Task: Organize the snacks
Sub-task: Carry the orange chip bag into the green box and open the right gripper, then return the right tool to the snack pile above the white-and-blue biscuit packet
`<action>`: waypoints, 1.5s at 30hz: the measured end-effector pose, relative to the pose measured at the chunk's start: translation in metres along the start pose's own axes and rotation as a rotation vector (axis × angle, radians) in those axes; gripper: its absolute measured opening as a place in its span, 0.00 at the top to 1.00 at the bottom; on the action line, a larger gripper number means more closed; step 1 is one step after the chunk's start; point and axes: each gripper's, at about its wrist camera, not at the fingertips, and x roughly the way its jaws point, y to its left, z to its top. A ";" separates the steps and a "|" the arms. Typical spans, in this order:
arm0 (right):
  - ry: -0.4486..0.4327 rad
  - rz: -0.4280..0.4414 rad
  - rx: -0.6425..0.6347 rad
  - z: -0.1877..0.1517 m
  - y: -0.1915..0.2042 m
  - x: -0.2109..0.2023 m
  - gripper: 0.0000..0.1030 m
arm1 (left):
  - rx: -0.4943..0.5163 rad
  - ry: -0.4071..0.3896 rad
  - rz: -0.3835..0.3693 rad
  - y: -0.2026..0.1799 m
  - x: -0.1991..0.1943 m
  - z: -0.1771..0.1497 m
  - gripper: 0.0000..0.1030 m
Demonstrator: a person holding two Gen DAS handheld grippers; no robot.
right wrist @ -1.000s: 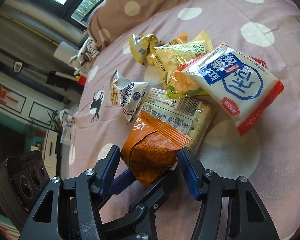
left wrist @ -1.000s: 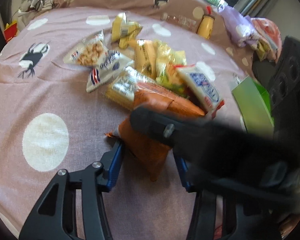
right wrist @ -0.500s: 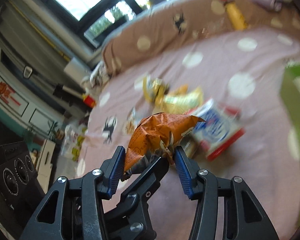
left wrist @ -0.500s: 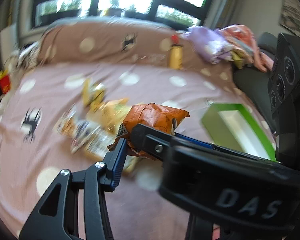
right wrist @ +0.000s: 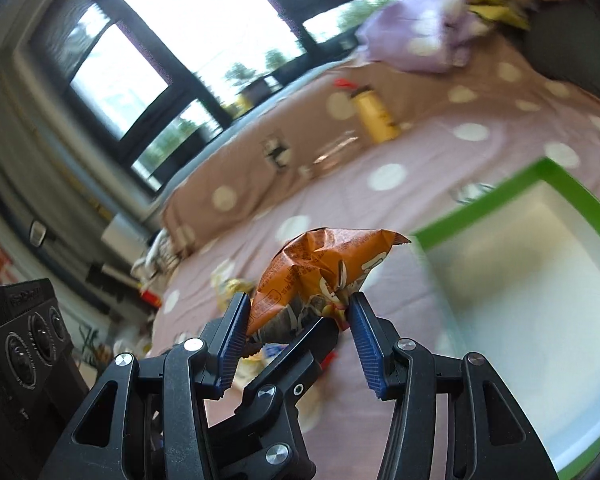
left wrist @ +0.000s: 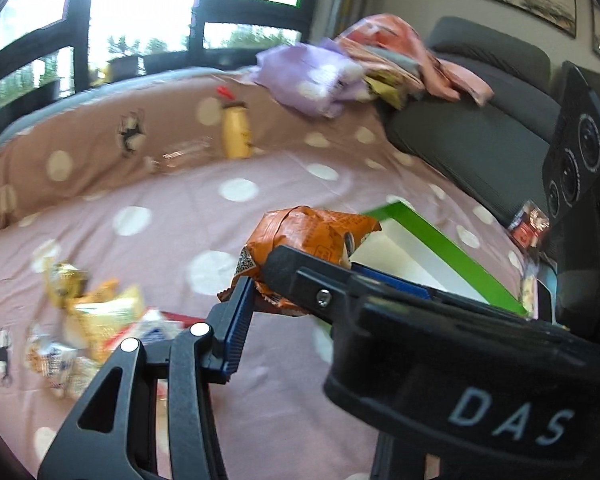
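Right wrist view: both grippers (right wrist: 296, 312) pinch the orange snack packet (right wrist: 324, 268), held clear for the green-rimmed box (right wrist: 480, 204) at right.

The right tongs (left wrist: 300, 276) hide the left tongs' other finger; the snack pile (left wrist: 88, 320) is blurred.

A wide stretch of pink polka-dot bedspread (left wrist: 172, 216) lies bare between the heap of snack packets (left wrist: 92, 320) at the left and the green-rimmed box (right wrist: 480, 208) at the right. The box's white inside (right wrist: 520, 280) stands open from above. Beyond, a yellow bottle (left wrist: 236, 136) and a clear packet (left wrist: 182, 152) sit against the spotted pillow ridge. A grey sofa (left wrist: 472, 136) piled with clothes blocks the far right.
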 end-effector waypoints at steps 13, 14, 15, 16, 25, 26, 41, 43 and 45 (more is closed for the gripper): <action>-0.040 -0.109 0.241 -0.001 -0.088 -0.009 0.47 | 0.073 0.114 -0.136 -0.058 0.057 -0.007 0.60; -0.039 -0.122 0.247 -0.001 -0.091 -0.009 0.47 | 0.073 0.120 -0.142 -0.059 0.059 -0.008 0.60; -0.039 -0.128 0.260 -0.002 -0.094 -0.009 0.47 | 0.070 0.130 -0.152 -0.060 0.062 -0.008 0.59; -0.040 -0.130 0.269 -0.002 -0.097 -0.008 0.47 | 0.069 0.131 -0.160 -0.060 0.063 -0.008 0.60; -0.111 -0.233 0.325 -0.002 -0.114 -0.019 0.47 | 0.066 0.154 -0.208 -0.070 0.068 -0.009 0.57; -0.106 -0.240 0.324 -0.001 -0.114 -0.018 0.47 | 0.070 0.149 -0.187 -0.069 0.065 -0.010 0.57; -0.114 -0.550 0.132 -0.006 -0.073 0.019 0.30 | -0.134 0.113 0.168 0.053 -0.006 -0.037 0.48; -0.083 -0.556 0.119 -0.008 -0.073 0.028 0.30 | -0.177 0.107 0.199 0.072 -0.018 -0.044 0.48; -0.053 -0.544 0.122 -0.009 -0.072 0.034 0.30 | -0.190 0.106 0.219 0.084 -0.028 -0.051 0.47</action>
